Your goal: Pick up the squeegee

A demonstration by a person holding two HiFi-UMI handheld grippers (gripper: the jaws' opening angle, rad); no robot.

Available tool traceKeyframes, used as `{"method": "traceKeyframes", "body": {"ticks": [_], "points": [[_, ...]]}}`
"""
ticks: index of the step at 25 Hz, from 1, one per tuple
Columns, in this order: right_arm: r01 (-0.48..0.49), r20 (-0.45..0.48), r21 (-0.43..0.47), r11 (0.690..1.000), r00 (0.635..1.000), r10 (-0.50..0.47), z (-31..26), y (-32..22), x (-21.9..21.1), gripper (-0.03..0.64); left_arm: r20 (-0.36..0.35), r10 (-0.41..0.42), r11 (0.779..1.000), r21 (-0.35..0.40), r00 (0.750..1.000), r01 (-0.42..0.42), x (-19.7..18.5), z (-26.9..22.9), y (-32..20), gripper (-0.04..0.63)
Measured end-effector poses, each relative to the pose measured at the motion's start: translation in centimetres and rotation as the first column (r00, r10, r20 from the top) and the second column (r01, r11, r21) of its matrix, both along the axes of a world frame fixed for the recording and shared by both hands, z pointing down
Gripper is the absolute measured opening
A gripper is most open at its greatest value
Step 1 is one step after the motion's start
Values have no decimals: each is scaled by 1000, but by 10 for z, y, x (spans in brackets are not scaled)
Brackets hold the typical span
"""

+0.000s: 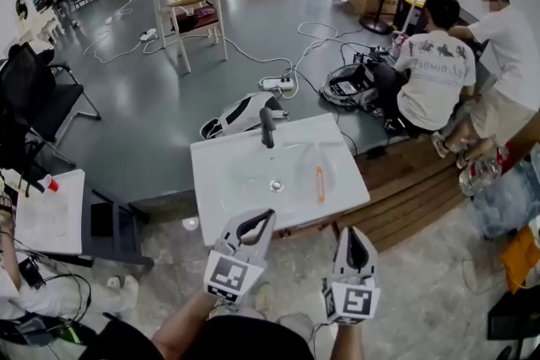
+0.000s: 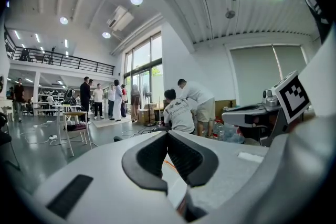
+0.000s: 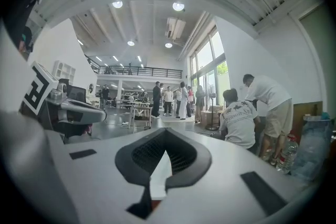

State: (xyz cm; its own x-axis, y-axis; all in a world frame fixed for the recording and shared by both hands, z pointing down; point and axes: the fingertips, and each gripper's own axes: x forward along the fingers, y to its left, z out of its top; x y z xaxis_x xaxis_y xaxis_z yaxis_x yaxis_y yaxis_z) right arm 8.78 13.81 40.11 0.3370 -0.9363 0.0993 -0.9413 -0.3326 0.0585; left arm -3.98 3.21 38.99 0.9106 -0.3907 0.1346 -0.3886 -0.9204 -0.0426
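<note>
While both grippers hang just short of the sink's near edge, the step in hand reads as the approach: nothing grasped.

- Left gripper (image 1: 267, 215): jaws closed tip to tip, nothing between them.
- Right gripper (image 1: 350, 231): same, closed and empty.
- Squeegee (image 1: 320, 182): taken to be the thin orange-handled tool lying flat in the right part of the white sink (image 1: 215, 202), right of the drain (image 1: 275, 185), handle running near to far.

Next move, as judged: open the right jaws, carry them over the near rim, and close across the handle. It lies low on a slick surface, so the approach likely needs to be shallow.

Surface: a free-standing basin with a black faucet (image 1: 267, 127) at its far edge.

Room: grey floor with loose cables and a power strip (image 1: 276, 83); two people (image 1: 436, 72) crouch far right.
</note>
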Motion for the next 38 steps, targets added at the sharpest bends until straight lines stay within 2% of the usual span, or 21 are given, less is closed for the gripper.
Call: {"method": "traceKeyframes", "body": {"ticks": [5,9,14,17,20,23,27,32,38], "points": [[12,-6,-12,1000,1000,-12,-1,-21,6,-1,-3,-17,999,-43,1000,16,4,3,-19,2],[19,1,-26,999,1000,-19,0,-36,12,0,-14,-23,1000,-6,1000,23,11,0,-33,2],[55,4,-11,998,998,-55,6,-59,30,0,-16,-54,998,-20,998,53,27,3,-51,2],[71,13,-31,997,997,-70,4,-77,46,0,-19,-77,997,2,997,77,40,3,-67,2],[104,9,-27,994,995,-104,12,-97,67,0,-9,-114,993,-44,993,113,56,11,-83,2],[138,22,-38,990,990,-137,20,-120,86,0,-2,-138,990,-40,990,138,73,16,-101,2],[183,33,-87,979,983,-181,38,-152,108,0,25,-180,979,-93,983,182,93,36,-124,2],[233,84,-110,966,971,-224,65,-187,127,0,64,-211,970,-108,975,217,112,61,-151,2],[269,131,-160,950,959,-249,105,-225,145,0,102,-237,955,-160,966,251,128,93,-181,2]]}}
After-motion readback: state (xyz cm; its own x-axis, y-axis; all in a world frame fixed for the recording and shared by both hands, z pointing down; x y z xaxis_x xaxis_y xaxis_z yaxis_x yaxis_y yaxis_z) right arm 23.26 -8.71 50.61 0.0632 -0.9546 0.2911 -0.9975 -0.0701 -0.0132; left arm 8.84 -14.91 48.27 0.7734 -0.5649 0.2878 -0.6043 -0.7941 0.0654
